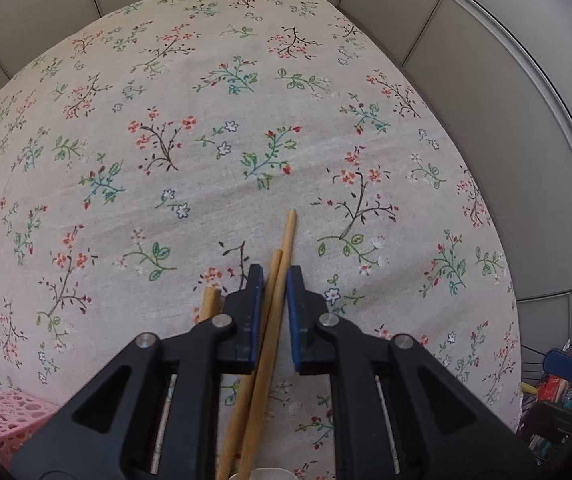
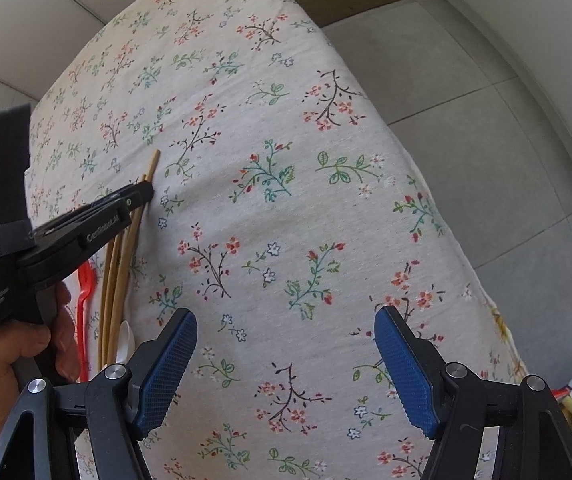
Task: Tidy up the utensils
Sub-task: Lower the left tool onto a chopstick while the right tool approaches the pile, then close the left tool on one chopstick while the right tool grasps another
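Left gripper [image 1: 274, 280] tilts steeply downward, fingers nearly together; right gripper [image 2: 286, 356] likewise, fingers spread wide.

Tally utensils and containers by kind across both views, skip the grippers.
chopsticks: 3 (at least; the bundle overlaps, so there may be more)
red utensil: 1
white utensil: 1 (mostly hidden)
pink basket: 1
Total: 6
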`<state>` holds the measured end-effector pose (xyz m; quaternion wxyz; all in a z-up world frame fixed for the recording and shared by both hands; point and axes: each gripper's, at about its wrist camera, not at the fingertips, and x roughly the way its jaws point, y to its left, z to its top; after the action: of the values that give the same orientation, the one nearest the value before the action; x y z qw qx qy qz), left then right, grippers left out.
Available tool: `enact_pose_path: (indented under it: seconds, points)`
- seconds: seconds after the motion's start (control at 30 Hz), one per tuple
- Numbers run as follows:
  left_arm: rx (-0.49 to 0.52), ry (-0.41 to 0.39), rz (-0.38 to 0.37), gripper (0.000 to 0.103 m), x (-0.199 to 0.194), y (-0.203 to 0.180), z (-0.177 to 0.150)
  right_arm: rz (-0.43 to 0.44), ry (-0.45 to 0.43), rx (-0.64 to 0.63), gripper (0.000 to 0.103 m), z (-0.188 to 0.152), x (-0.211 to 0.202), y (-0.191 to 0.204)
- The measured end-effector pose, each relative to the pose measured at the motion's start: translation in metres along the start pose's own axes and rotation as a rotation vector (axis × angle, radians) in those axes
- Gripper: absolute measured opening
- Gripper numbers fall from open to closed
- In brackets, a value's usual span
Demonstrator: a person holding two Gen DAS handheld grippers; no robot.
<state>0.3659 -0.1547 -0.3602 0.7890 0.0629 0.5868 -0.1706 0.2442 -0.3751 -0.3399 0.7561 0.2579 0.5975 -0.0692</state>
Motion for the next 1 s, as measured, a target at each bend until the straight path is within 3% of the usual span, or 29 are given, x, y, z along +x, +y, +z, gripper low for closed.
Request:
enact_pose_path:
  seconds: [0.33, 0.4, 0.5, 0.63, 0.87, 1.0]
  points:
    - [0.019, 0.067, -0.163, 0.013, -0.014, -0.01, -0.053, 0.004, 0.009, 0.009, 0.078, 0.0, 0.0, -0.003]
    - [0.008, 0.039, -0.179, 0.013, -0.024, -0.007, -0.056, 0.007, 0.008, 0.01, 0.078, 0.0, 0.0, -0.003]
    - [-0.009, 0.027, -0.168, 0.013, -0.032, 0.003, -0.055, 0.007, 0.004, 0.017, 0.078, -0.001, -0.001, -0.004]
    - [0.003, 0.07, -0.137, 0.013, -0.025, 0.001, -0.061, 0.013, 0.004, 0.018, 0.078, -0.001, -0.002, -0.004]
    - [0.081, 0.092, -0.097, 0.013, -0.017, -0.019, -0.061, 0.011, 0.008, 0.021, 0.078, 0.0, -0.001, -0.006]
    - [0.145, 0.082, -0.03, 0.013, -0.013, -0.036, -0.059, 0.014, 0.007, 0.03, 0.078, 0.0, -0.002, -0.008]
